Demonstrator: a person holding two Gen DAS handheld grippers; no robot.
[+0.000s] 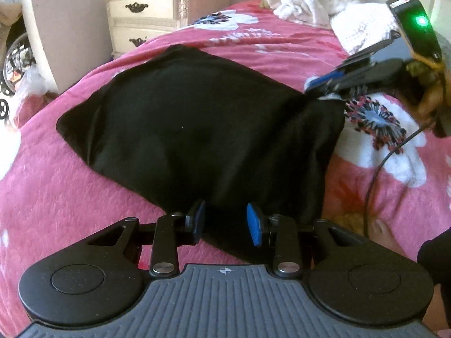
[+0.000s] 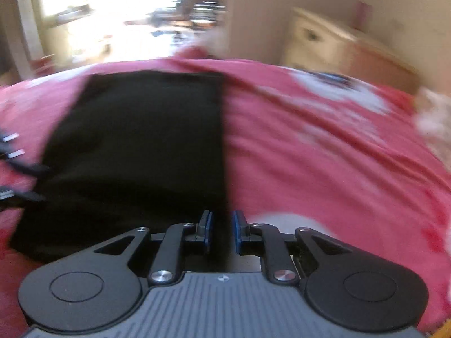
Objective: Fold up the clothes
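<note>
Left wrist | black garment (image 1: 197, 124) folded, rumpled | left tool (image 1: 225, 222) gaping | right tool (image 2: 221, 226) narrow gap

Left gripper (image 1: 225, 221) fingers spread wide; right gripper (image 2: 221, 229) fingers slightly parted.

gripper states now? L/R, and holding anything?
Left gripper: open, jaws apart over the black garment, not gripping it.
Right gripper: open with a narrow gap at the garment's edge; no grip visible.
</note>
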